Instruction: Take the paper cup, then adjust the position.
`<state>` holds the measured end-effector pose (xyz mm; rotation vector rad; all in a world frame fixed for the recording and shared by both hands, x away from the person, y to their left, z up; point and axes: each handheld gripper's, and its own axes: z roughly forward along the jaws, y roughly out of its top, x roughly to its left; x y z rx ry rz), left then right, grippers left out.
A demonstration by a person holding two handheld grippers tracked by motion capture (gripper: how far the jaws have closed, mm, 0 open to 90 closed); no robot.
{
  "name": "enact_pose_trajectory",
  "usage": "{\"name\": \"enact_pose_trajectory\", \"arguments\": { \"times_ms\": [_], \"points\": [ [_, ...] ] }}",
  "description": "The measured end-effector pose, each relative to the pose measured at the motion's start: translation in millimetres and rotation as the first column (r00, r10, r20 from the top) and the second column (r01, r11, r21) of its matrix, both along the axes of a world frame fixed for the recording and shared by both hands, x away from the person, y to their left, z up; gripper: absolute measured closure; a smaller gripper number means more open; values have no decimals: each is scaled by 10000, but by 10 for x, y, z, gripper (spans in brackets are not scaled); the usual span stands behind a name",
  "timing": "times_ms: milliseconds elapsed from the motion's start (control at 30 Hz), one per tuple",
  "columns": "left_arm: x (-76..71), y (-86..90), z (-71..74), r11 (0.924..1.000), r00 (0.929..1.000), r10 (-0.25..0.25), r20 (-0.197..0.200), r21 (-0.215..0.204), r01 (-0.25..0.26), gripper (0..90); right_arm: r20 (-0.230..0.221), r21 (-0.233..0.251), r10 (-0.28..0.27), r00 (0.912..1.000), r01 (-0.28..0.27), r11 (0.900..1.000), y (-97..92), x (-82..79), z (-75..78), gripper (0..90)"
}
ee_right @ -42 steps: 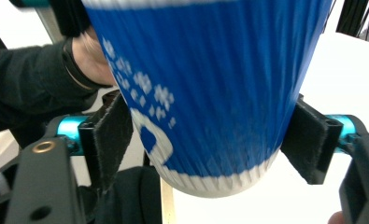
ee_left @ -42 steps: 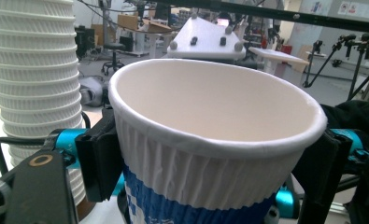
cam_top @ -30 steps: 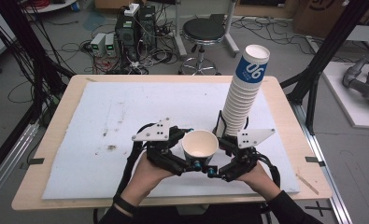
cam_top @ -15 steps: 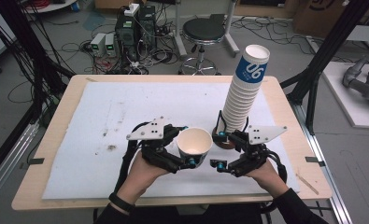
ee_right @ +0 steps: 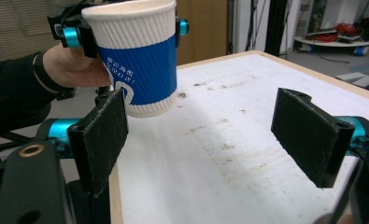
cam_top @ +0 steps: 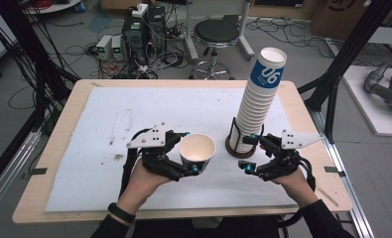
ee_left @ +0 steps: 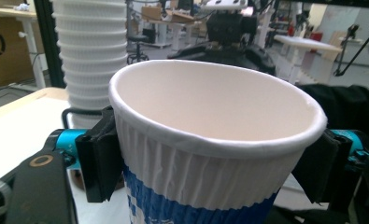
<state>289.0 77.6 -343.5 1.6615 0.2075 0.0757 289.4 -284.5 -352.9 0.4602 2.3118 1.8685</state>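
Left tongs point(cam_top: 186, 153) grip cup point(cam_top: 197, 152); right tongs point(cam_top: 249, 151) open, empty.
Cup base cut off in left gripper view; stack point(cam_top: 256, 106) foot half hidden.

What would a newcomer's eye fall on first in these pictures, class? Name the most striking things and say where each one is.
First comes the tall stack of paper cups, leaning slightly in its dark holder at the right of the white mat. Next is the single blue-and-white paper cup, upright and lifted off the mat, clamped by the left gripper just below its rim. The right gripper, jaws apart with nothing between them, sits beside the stack's base.
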Motion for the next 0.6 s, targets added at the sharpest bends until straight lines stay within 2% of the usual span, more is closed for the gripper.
{"name": "enact_pose_trajectory", "arguments": {
  "times_ms": [233, 600],
  "points": [
    [41, 102, -32, 9996, 9996, 284, 1, -78, -284, 218, -51, 31, -410, 9991, 410, 9992, -135, -4, -17, 192],
    [32, 33, -12, 9999, 9998, 138, 109, -75, -137, 218, 109, 14, -632, 9979, 631, 9980, -175, -23, -20, 192]
  ]
}}
